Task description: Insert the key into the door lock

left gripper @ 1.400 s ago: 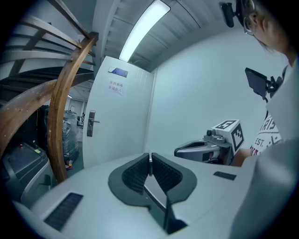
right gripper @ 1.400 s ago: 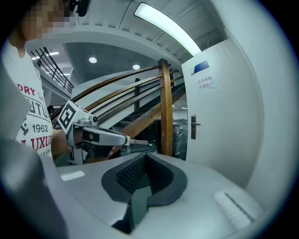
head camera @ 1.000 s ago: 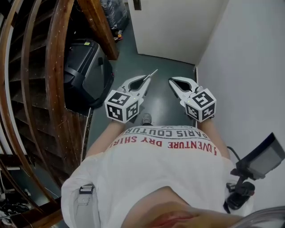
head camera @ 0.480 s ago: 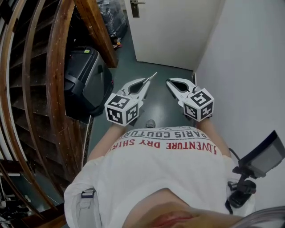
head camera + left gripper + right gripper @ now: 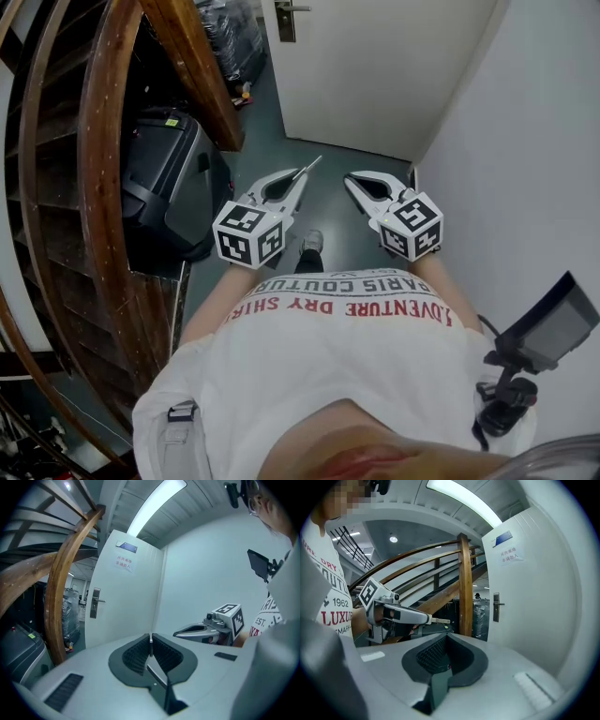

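Observation:
A thin silver key (image 5: pixel 310 165) sticks forward out of my left gripper (image 5: pixel 300 176), which is shut on it; in the left gripper view the key (image 5: pixel 150 642) shows edge-on between the pads. My right gripper (image 5: pixel 350 179) is beside it, shut with nothing in it. The white door (image 5: pixel 375 66) stands ahead, still some way off. Its metal handle and lock plate (image 5: pixel 287 19) sit at the door's left edge, and they also show as the lock plate (image 5: pixel 95 603) and the lock plate (image 5: pixel 496 607) in the gripper views. Both grippers point roughly level toward the door.
A curved wooden stair rail (image 5: pixel 103 187) and a dark bin (image 5: pixel 169 183) fill the left side. A white wall (image 5: pixel 525 169) closes the right. The green floor (image 5: pixel 328 211) forms a narrow passage to the door. Wrapped goods (image 5: pixel 230 37) lie left of the door.
Both grippers have moved forward along the passage toward the door with the person. The door handle now shows more fully at the top of the head view. Jaws unchanged.

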The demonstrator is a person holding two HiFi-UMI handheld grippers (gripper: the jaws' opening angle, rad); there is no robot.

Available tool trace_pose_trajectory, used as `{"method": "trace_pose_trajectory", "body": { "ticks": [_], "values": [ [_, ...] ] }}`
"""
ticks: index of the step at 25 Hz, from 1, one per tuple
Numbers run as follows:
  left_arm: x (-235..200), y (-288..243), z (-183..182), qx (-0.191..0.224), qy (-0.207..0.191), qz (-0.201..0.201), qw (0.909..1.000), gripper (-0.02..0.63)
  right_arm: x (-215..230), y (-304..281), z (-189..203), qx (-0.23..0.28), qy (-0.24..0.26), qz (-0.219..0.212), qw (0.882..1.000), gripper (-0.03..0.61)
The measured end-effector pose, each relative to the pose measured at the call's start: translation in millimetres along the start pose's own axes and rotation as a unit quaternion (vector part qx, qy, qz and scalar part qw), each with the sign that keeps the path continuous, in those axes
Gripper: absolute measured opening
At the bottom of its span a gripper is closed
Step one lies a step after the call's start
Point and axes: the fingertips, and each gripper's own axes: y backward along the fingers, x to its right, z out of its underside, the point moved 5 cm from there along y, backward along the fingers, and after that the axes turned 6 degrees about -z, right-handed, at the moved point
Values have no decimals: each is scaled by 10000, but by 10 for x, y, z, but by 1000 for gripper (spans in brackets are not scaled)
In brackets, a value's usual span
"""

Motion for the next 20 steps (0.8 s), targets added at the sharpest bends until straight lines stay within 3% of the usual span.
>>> {"method": "trace_pose_trajectory", "body": {
  "ticks": [4,12,15,20],
  "values": [
    [-706,-787,-202,-132,30,7,9999,23,815,-659,-63,-29,-112,32,9999,2],
    [-2275,-2278,-1092,-40,2,-149,9999,23,2560,-1973,-655,76,-23,245,9997,2],
    [-2638,-2627,-1341,92,-29,-149,9998,23,3004,-2219,-836,174,69,420,9989,2],
    [-3017,-3059,-1460,93,9,-136,9999,23,3458,-2497,-868,103,105,591,9981,3]
  ]
}}
